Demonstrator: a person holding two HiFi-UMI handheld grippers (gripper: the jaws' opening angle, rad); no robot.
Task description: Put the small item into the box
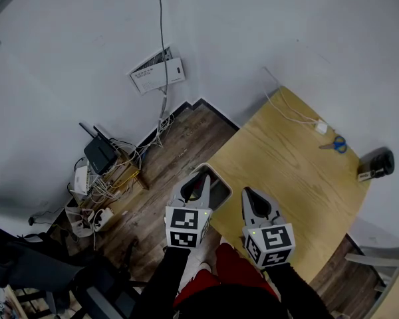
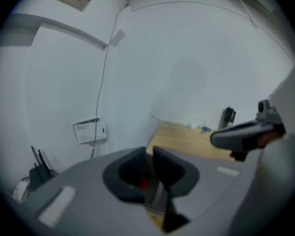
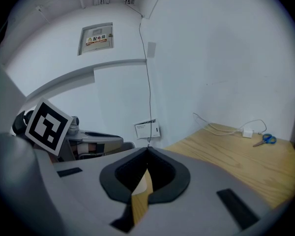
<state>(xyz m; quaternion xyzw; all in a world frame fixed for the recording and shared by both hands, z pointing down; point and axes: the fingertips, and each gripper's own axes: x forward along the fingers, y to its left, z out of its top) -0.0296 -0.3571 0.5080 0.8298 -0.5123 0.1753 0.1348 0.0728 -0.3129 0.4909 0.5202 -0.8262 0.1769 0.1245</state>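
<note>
In the head view my left gripper [image 1: 198, 177] hangs over a white open-topped box [image 1: 221, 180] that stands at the near left corner of the wooden table [image 1: 299, 178]. Seen from the left gripper view, this gripper [image 2: 146, 154] has its jaws nearly together, and a small red item [image 2: 143, 183] shows in the narrow gap between them. My right gripper [image 1: 247, 193] is just right of the box, over the table. In its own view the right gripper [image 3: 147, 151] is shut, tips touching, with nothing in it.
Blue scissors [image 1: 334, 143], a white charger [image 1: 321, 127] with its cable and a black object [image 1: 379, 163] lie at the table's far side. On the floor to the left sit a black router [image 1: 100, 155] and tangled cables. A white wall panel [image 1: 158, 72] is behind.
</note>
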